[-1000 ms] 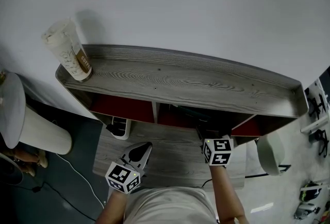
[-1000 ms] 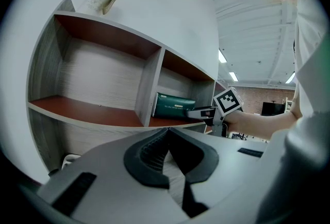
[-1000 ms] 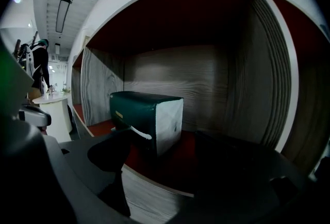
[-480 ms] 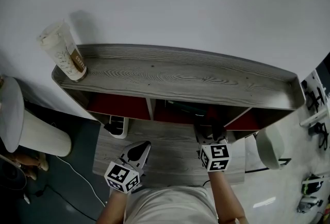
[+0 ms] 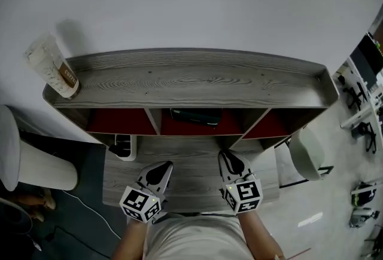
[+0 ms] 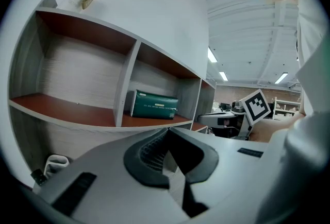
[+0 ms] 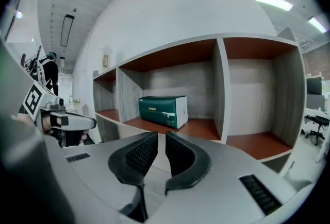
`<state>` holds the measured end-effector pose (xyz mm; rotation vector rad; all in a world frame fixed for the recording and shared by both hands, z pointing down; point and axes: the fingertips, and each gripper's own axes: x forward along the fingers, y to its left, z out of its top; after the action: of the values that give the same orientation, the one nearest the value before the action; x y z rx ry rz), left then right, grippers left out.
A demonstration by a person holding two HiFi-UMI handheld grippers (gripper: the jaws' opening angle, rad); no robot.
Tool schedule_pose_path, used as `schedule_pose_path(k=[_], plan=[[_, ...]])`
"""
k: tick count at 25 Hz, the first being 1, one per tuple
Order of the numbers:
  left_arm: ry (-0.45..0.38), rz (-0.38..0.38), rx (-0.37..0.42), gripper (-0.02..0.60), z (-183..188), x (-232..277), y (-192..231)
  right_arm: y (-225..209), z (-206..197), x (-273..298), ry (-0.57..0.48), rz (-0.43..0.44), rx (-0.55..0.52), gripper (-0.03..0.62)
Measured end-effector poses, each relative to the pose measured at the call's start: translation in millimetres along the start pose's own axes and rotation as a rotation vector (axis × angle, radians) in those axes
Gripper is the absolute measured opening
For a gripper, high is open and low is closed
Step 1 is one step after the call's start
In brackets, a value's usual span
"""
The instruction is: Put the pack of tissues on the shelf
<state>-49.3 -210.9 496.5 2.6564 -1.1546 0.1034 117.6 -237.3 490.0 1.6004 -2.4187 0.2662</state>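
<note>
The green pack of tissues [image 5: 195, 115] lies in the middle compartment of the grey wooden shelf [image 5: 197, 82], also seen in the left gripper view [image 6: 153, 105] and the right gripper view [image 7: 162, 111]. Nothing touches the pack. My right gripper [image 5: 230, 160] hovers in front of that compartment, well clear of the pack. Its jaws [image 7: 161, 136] are closing, nearly together, with nothing between them. My left gripper [image 5: 161, 169] hangs beside it at the left, shut and empty [image 6: 166, 138].
A paper coffee cup [image 5: 52, 67] stands on the shelf top at its left end. The left and right compartments hold nothing. A white power strip [image 5: 122, 145] sits below at the left. A pale chair [image 5: 311, 163] stands at the right, a white round table [image 5: 18, 145] at the left.
My right gripper drew back out of the shelf toward me and its jaws came nearly together. The tissue pack stayed in the middle compartment. The left gripper held still.
</note>
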Motion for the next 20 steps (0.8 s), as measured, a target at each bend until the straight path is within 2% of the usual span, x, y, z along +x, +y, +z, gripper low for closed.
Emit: schedule_pose_path(k=[5, 20], plan=[[0.009, -0.045, 0.011, 0.015, -2.6, 10.2, -21.2, 0.9, -10.4, -27.8, -0.011, 0.030, 0.020, 0.043], [0.013, -0.134, 0.055, 0.015, 0.0, 20.8, -55.2, 1.6, -15.7, -79.9, -0.064, 0.091, 0.028, 0.041]])
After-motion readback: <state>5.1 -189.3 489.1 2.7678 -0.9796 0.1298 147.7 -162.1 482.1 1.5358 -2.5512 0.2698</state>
